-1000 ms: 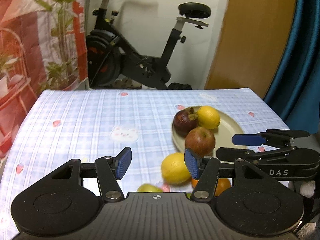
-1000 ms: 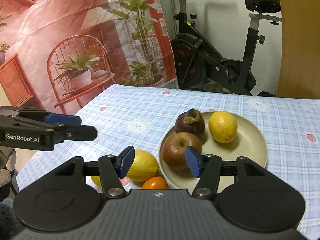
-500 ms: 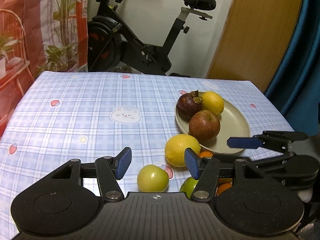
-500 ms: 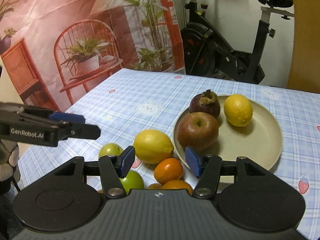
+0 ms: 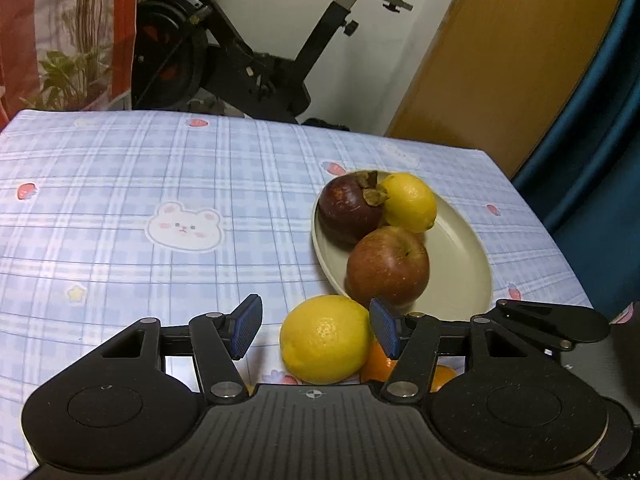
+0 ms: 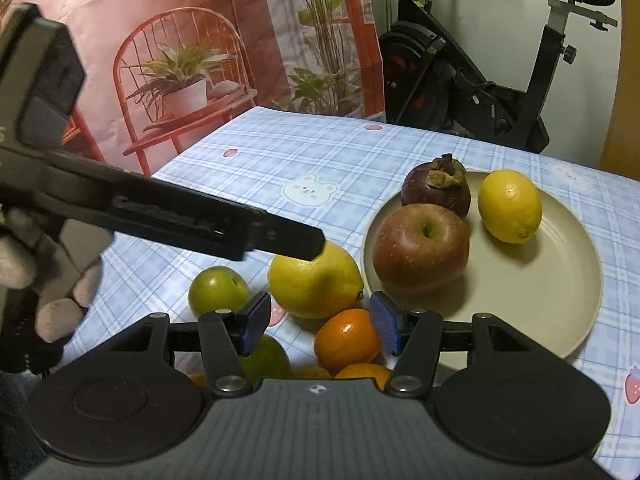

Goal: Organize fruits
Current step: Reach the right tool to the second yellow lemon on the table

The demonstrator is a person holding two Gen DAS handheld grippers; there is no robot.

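Now the counter [image 5: 120, 200], under its blue checked cloth, carries everything. On its right side sits the beige plate [image 6: 552, 280], already holding three fruits: a red apple [image 6: 420, 250] at the near rim, a dark mangosteen [image 6: 438, 188] behind it, and a small lemon [image 6: 510, 206] to the right. Beside the plate, still on the cloth, lies the loose pile: a big lemon [image 5: 326, 340] touching the plate's near edge, a green fruit [image 6: 218, 290] to its left, and several small oranges [image 6: 346, 340] nearest the cameras.

Compared with a second ago, both views have pushed lower and closer to this pile, and the left tongs [image 5: 316, 330] have swung over so that the big lemon now sits between their spread blue pads [image 5: 246, 326]; half a second ago it lay ahead of them. The pads are not yet touching the peel. In the right wrist view the left tool reaches in over the lemon's top. The right tongs [image 6: 320, 324] are likewise spread, holding nothing, hovering over an orange.

That shift suggests the big lemon is the next pick: closing on it and lifting it to the plate's bare right half. Its rounded, waxy skin may slip if gripped off-centre.
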